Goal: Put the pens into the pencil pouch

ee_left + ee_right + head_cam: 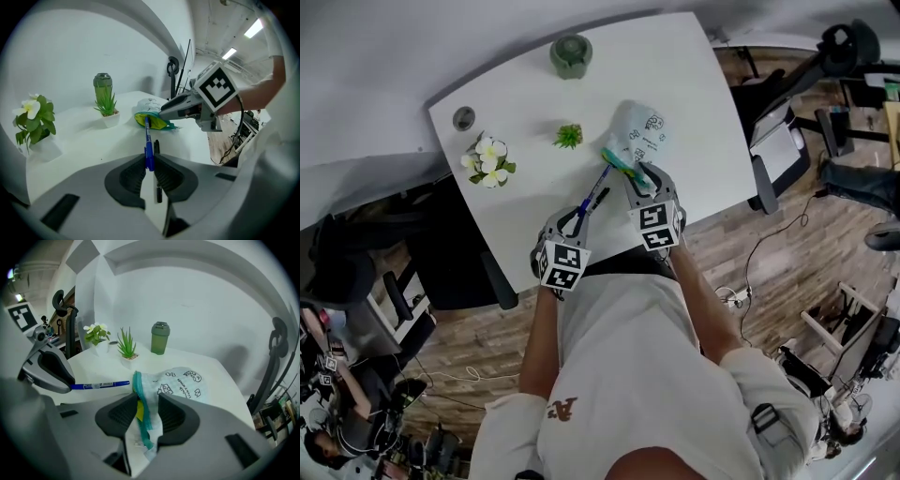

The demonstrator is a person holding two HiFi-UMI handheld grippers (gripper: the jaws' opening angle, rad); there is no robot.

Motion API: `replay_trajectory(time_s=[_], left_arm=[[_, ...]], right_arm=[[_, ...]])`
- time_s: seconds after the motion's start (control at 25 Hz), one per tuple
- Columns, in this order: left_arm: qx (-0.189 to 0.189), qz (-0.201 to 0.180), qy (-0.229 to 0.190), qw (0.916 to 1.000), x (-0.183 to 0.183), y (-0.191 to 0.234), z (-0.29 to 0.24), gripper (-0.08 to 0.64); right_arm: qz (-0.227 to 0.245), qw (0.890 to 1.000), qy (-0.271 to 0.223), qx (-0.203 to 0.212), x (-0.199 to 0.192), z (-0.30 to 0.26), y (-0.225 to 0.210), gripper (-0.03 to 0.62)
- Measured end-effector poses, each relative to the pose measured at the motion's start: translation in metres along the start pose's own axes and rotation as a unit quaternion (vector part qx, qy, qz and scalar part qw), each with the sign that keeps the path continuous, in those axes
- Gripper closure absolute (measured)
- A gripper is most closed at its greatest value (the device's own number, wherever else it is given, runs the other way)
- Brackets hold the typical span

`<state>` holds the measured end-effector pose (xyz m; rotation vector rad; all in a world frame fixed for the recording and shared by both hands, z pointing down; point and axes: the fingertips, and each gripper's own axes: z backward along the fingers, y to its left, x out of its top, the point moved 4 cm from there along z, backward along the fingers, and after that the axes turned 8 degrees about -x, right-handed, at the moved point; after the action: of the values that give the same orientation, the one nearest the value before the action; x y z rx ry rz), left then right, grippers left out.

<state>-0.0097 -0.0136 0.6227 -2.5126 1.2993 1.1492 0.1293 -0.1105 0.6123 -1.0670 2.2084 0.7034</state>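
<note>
A: Head view: a white worktop (694, 75) over a wood floor (769, 253). The pencil pouch (645, 131) lies at one o'clock from the left gripper (577, 217).

B: Left gripper view: it's clamped on one end of the blue pen (148, 140), which looks stiff, light and probably slippery. Its tip points to twelve o'clock, at the pouch mouth.

A: Right gripper view: the right gripper (143, 414) pinches the zip rim. The fabric looks floppy, so that's the place to hold.
</note>
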Motion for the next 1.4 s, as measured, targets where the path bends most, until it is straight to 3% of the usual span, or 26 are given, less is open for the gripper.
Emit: replay_trajectory(time_s=[0.08,0.16,1.0,1.4], left_arm=[[-0.008,-0.004,0.006,0.9999,0.001,-0.001,-0.003,0.511],[-0.015,-0.008,0.010,0.9998,0.002,-0.002,-0.006,0.511],[-0.057,-0.049,-0.002,0.9972,0.079,0.010,-0.066,0.511],[-0.072,-0.025,-0.047,0.9960,0.103,0.011,-0.094,0.509]], right_arm=[[0.003,1.000,0.009,-0.009,-0.002,-0.005,-0.005,0.544],[-0.005,1.000,0.009,-0.007,0.000,-0.006,-0.009,0.577],[-0.019,0.999,-0.027,0.037,0.025,0.011,-0.011,0.580],[-0.050,0.997,-0.034,0.055,0.026,0.013,-0.008,0.580]])
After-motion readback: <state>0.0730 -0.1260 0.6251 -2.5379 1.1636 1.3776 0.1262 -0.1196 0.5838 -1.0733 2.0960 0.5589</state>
